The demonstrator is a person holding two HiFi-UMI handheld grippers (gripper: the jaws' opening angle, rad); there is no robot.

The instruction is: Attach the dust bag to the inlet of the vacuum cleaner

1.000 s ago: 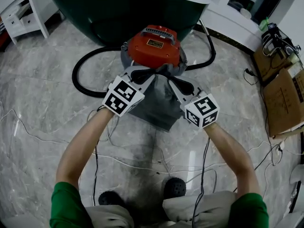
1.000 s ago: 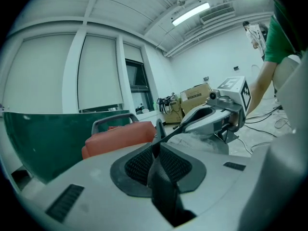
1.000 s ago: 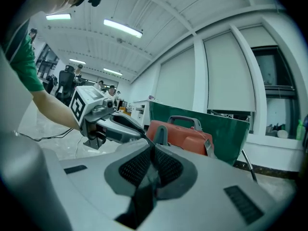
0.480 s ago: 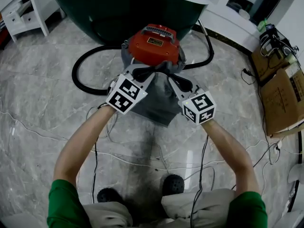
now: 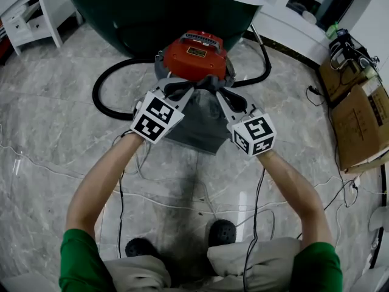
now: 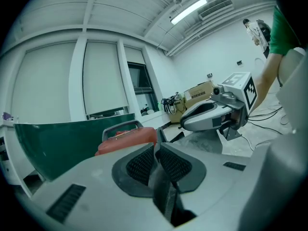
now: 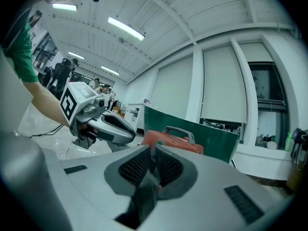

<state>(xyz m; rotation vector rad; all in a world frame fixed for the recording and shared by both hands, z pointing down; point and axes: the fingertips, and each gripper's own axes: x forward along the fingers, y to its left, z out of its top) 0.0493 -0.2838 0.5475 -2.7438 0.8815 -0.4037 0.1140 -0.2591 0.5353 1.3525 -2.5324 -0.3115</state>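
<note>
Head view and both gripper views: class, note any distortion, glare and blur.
Head view: wide-angle bending curves the marble floor seams, and a pale reflection streaks it. Left gripper view: dark vignetted corners, the ceiling lamp blown out. Right gripper view: the dust bag, pinched close to the lens, is soft.

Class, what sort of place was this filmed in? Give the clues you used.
Probably an indoor workspace, perhaps an office or lab: a polished stone-look floor, ceiling strip lights and cardboard boxes.
</note>
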